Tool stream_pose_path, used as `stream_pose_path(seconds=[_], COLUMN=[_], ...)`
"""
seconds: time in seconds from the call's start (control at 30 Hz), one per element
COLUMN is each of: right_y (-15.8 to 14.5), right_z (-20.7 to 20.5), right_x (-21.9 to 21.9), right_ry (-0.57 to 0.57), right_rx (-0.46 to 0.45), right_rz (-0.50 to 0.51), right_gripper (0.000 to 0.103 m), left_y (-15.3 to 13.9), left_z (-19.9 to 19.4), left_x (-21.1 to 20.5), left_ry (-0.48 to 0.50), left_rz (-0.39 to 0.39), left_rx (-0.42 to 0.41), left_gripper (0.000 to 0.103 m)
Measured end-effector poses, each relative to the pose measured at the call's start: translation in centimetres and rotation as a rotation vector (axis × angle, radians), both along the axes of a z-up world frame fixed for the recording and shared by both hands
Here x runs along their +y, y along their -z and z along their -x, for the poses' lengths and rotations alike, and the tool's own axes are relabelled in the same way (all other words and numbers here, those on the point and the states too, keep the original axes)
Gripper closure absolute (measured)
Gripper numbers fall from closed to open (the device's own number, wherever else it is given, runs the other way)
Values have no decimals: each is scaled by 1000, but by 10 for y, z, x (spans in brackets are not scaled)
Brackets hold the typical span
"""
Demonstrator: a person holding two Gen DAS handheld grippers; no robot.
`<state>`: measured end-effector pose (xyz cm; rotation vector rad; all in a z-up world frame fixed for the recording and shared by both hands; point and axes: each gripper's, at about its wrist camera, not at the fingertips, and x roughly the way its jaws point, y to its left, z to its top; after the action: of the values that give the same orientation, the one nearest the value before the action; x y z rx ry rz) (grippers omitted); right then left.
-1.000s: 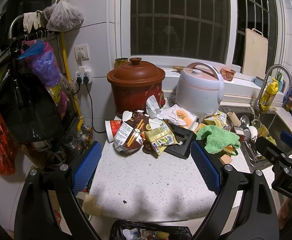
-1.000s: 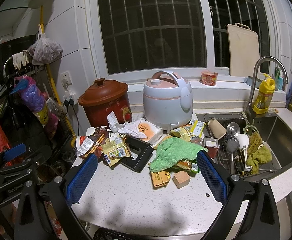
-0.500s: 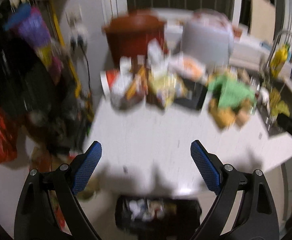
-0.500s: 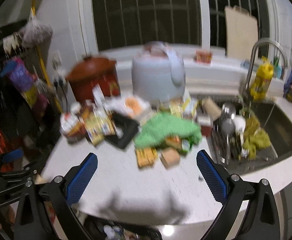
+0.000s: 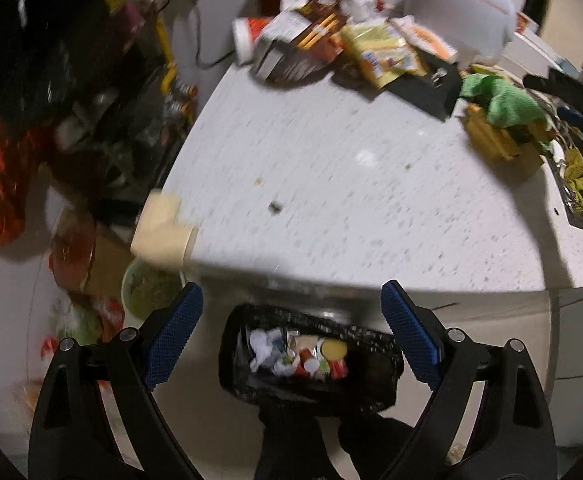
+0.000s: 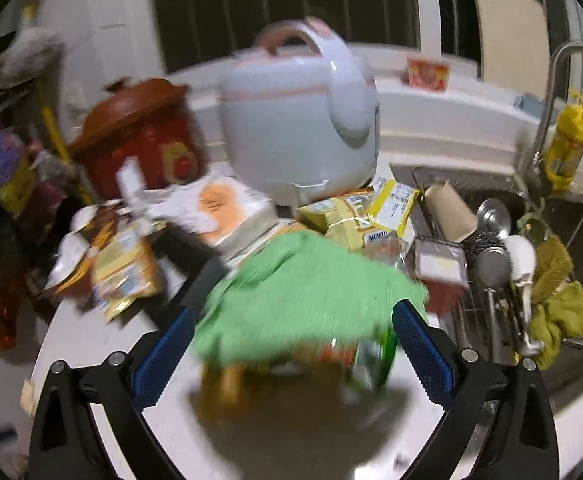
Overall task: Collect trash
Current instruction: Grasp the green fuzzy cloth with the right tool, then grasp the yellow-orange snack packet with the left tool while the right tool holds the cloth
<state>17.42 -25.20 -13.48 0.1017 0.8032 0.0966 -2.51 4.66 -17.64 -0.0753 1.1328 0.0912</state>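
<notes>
Dark barred window (image 6: 283, 12) above white speckled countertop (image 5: 351, 184).

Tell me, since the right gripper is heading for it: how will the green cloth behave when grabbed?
The green cloth drapes limply over packets, so it likely bunches and sags between the jaws. It looks light, but lifting may drag or topple the trash beneath. The right gripper is open around it.

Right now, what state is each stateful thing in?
Left gripper: open, empty, above the bin.
Right gripper: open, empty, at the green cloth.
Black-lined trash bin: open, partly filled.
White rice cooker: lid closed.
Brown clay pot: lid on.
Brown paper cup: tipped over.
</notes>
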Motion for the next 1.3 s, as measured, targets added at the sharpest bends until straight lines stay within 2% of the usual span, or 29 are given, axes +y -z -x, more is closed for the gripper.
stream_pose_path(seconds=[0.03,0.07,0.1,0.13,0.17,0.23,0.27,0.43,0.53,0.67,0.83,0.97,1.03,1.13,1.3], right_y=[3,9,14,22,27,26,19,-31,-83,-150,-202,-214,-206,-194,-173], right_z=[-12,-28,-38,-49,-56,-59,-57,-36,-6,33,89,130,141,148,149], right_x=[-3,-4,-5,-6,-9,-13,-13,-18,-30,-52,-68,-88,-96,-110,-121], right_ry=[3,1,-5,-16,-17,-20,-18,-64,-87,-94,-109,-101,-94,-81,-62], right_rx=[21,59,87,137,167,173,159,61,-49,-206,-332,-362,-352,-321,-284], right_rz=[-6,-10,-9,-16,-32,-73,-75,-135,-197,-245,-250,-267,-270,-270,-286], right_gripper=[8,13,35,47,55,70,92,94,94,94,94,93,93,93,93], left_y=[1,2,2,1,-1,-4,-6,-12,-22,-36,-16,5,13,23,20], left_z=[4,6,9,11,12,11,10,-12,-30,-68,-120,-144,-152,-166,-167], left_x=[4,7,10,12,14,17,18,5,-16,-68,-142,-176,-182,-183,-186], left_ry=[-17,-27,-38,-47,-54,-67,-70,-24,53,178,253,253,236,211,215], left_rz=[10,12,7,3,2,4,8,29,63,114,95,76,79,129,168], left_rx=[13,13,14,12,8,-4,-13,-36,-74,-137,-114,-76,-61,-17,-20], left_gripper=[15,15,15,15,15,15,15,15,15,15,15,15,15,15,15])
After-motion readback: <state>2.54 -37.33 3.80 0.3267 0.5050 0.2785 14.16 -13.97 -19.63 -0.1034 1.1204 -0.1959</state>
